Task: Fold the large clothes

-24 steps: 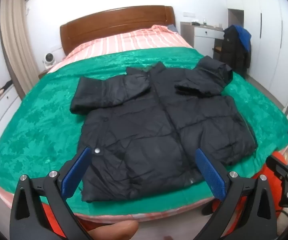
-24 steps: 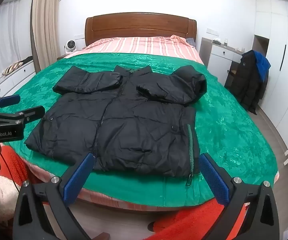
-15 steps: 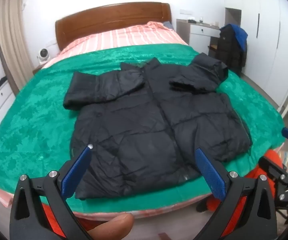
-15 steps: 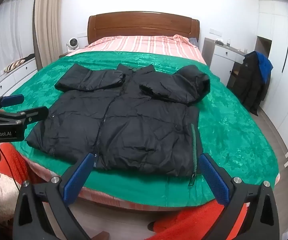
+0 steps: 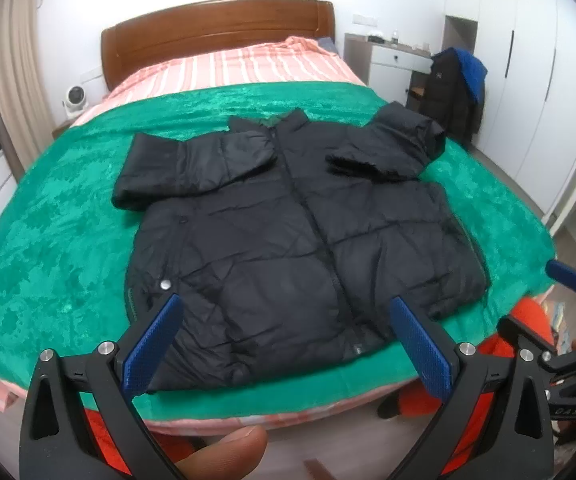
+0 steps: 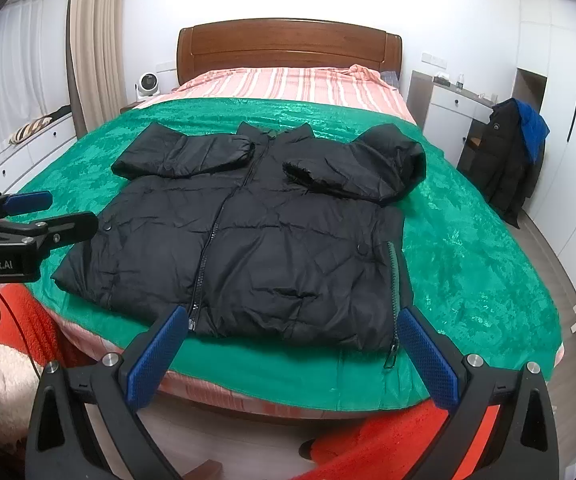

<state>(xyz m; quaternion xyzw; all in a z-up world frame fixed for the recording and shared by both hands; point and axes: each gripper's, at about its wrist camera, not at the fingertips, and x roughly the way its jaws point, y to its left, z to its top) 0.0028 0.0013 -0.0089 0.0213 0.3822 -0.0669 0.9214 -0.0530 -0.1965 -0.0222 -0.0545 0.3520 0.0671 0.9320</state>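
The bed (image 6: 468, 264) is filling both views, its green cover reaching down to the near edge where the person is standing. On that cover the black jacket (image 6: 271, 240) is lying flat and front up, zipped, collar toward the headboard, hem at the near edge. Both sleeves are already lying folded in across the chest: the left sleeve (image 5: 195, 160) is resting flat, while the right sleeve (image 6: 352, 172) is puffing up in a bulky hump.

The left gripper (image 5: 283, 340) is hovering over the hem near the jacket's left corner, jaws spread wide and holding nothing. The right gripper (image 6: 292, 344) is hovering likewise over the hem toward the right corner, also spread and empty, with the side zipper pull (image 6: 390, 356) dangling just beside its right finger.

The step in hand looks like taking the hem at both corners and carrying it up toward the collar. To do it well, each claw should be biting through both layers of the padded shell close to a corner, not only the top skin, or the back will be lagging behind. Both sides should be rising together and level, so the fold line is running straight across. The puffy right sleeve will likely be pushing back, so the hem should be laid over it slowly and pressed down. The slick fabric may be sliding on the cover near the edge.
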